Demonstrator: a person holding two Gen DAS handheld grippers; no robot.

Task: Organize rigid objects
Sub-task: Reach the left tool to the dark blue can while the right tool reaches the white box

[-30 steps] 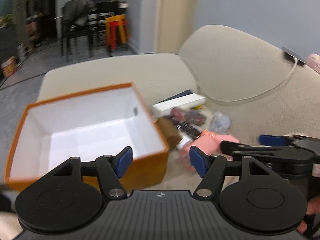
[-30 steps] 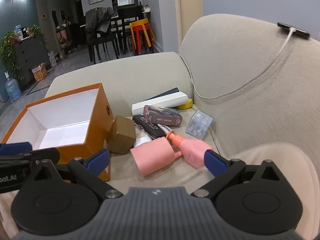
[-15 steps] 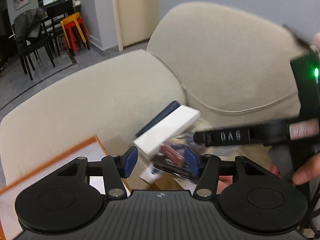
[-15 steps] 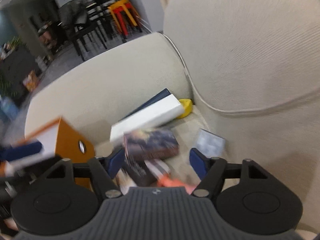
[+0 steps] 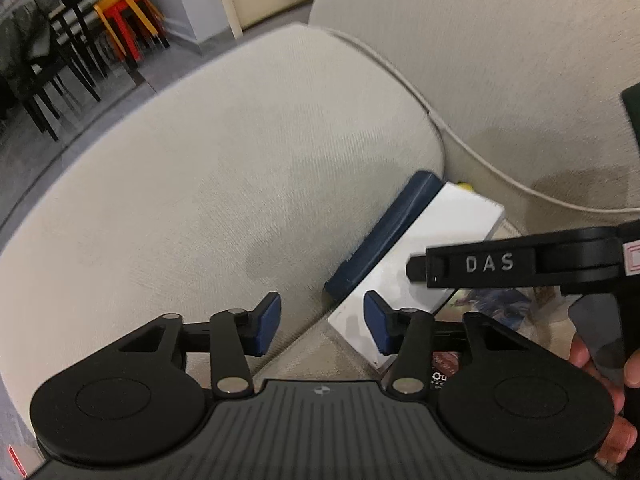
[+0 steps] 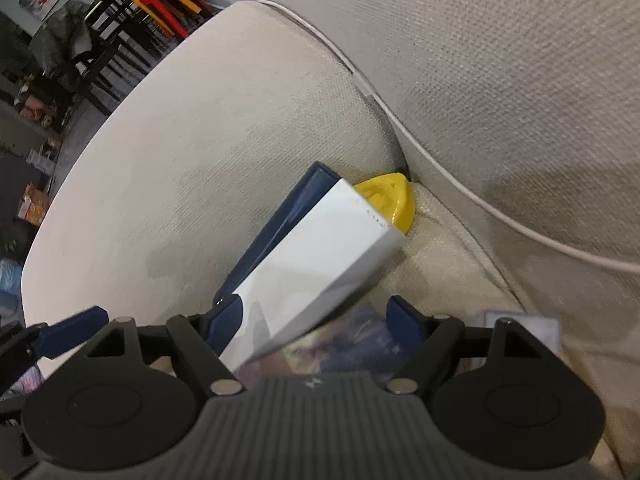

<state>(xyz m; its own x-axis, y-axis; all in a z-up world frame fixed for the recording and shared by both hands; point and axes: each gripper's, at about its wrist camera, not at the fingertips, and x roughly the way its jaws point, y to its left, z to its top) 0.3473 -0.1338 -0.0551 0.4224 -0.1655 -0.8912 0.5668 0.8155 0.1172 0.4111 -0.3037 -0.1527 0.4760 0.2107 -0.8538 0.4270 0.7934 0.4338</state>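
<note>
Beige sofa cushions (image 5: 224, 184) fill our view. At 6 o'clock our left gripper (image 5: 320, 326) has been narrowing, empty; our right gripper (image 6: 316, 320), just reopening, straddles the white box (image 6: 320, 256) unpinched. We judge 1 grasp pending: close.

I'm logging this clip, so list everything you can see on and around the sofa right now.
sofa: one, beige, fills both views
white box: one, long, on the seat by the armrest
dark blue box: one, between white box and armrest
yellow item: one, in the seat corner
printed box: one, blurred, nearest the camera
white cable: one, across the backrest
stools: red and yellow, background
left gripper: fingers open, empty
right gripper: fingers open around the white box's end
hand: one, holding right gripper
</note>
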